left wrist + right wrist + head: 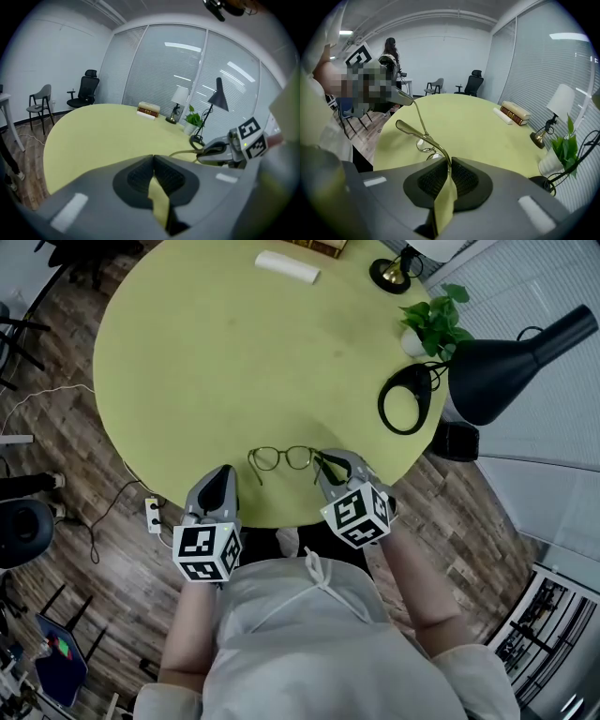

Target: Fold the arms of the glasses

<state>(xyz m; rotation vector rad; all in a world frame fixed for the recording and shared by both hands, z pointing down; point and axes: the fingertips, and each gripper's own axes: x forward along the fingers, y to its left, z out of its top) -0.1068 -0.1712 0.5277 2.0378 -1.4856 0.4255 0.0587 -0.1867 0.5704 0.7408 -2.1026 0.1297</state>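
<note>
Yellow-green table [234, 352] | right gripper [449, 162] clamped on glasses arm [423, 137] | left gripper [153, 158] closed, empty | swing arm inward slowly, frame [284, 457] braced.

Left gripper [153, 160] jaws together, table [98, 129] ahead.

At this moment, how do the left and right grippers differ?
The right gripper is shut on one arm of the glasses; the left gripper is shut on nothing. The right gripper touches the glasses; the left gripper sits apart from them. Both sit at the table's near edge.
</note>
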